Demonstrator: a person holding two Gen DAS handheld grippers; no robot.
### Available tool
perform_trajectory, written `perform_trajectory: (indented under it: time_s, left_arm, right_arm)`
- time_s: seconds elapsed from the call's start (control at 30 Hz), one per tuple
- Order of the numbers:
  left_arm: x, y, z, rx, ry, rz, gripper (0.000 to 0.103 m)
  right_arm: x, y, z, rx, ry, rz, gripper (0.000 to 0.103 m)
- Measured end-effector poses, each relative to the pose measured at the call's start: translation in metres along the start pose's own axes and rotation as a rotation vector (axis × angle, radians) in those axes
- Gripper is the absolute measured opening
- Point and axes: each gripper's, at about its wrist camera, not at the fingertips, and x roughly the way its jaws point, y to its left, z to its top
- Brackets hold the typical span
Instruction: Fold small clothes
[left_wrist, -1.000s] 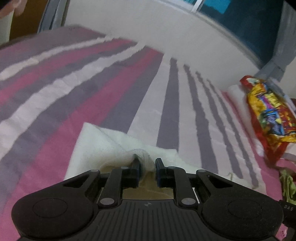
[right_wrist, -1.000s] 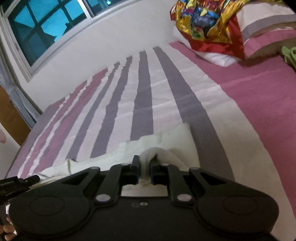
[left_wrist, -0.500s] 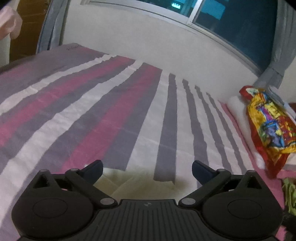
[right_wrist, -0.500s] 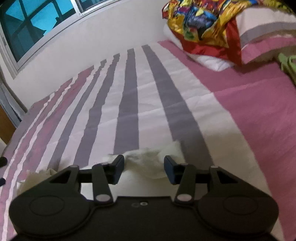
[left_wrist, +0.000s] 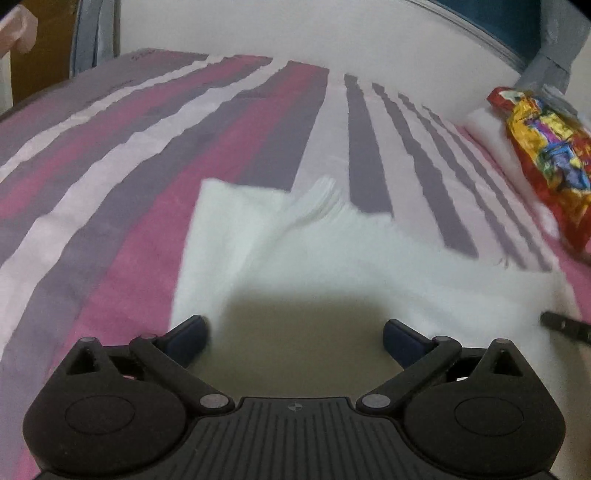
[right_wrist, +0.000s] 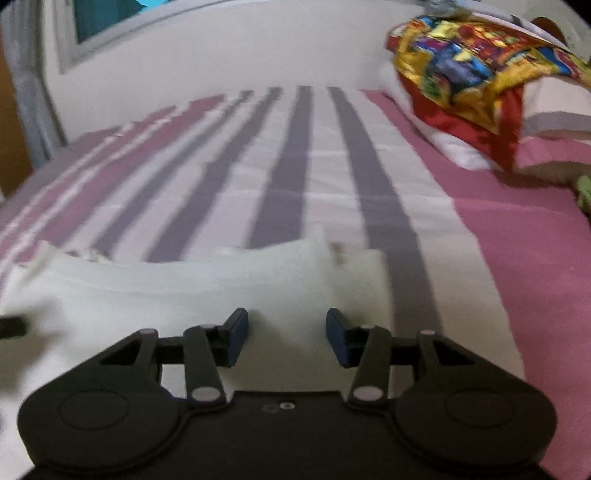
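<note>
A small white garment (left_wrist: 332, 251) lies flat on the striped bedsheet (left_wrist: 147, 155), with a raised fold near its far edge. My left gripper (left_wrist: 295, 332) is open and empty above its near part. In the right wrist view the same white garment (right_wrist: 184, 291) spreads to the left. My right gripper (right_wrist: 287, 332) is open and empty over its near right part. A dark tip of the other gripper shows at the right edge of the left view (left_wrist: 565, 326) and at the left edge of the right view (right_wrist: 13, 326).
A colourful red and yellow cloth (right_wrist: 476, 70) lies on white pillows (right_wrist: 461, 151) at the bed's right end; it also shows in the left wrist view (left_wrist: 546, 162). A white wall (left_wrist: 332, 37) and window run behind the bed. A green item (right_wrist: 583, 192) sits at the far right.
Both grippers were shut on the white garment a second ago. They have opened and let it go, and it now lies spread on the sheet. Both grippers have pulled back.
</note>
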Motion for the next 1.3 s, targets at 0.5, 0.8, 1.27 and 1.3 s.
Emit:
perform_trajectory:
  time_s: [0.5,0.8,1.27,1.3]
  left_arm:
    - [-0.058,-0.001,-0.065,0.09,0.049,0.016,0.101]
    - [-0.09,0.0,-0.091,0.115,0.063,0.017,0.101]
    - [-0.084,0.0,-0.094,0.087,0.051,0.038,0.101]
    - [-0.085,0.001,-0.097,0.091,0.05,0.037,0.101]
  right_arm:
    - [-0.062,0.022,-0.066,-0.125,0.058,0.083,0.048]
    - [-0.089,0.025,-0.101,-0.218,0.089,0.033,0.049]
    - [-0.104,0.042,-0.118,-0.247,0.126,0.085,0.055]
    - [-0.105,0.039,-0.119,-0.247,0.128,0.091,0.055]
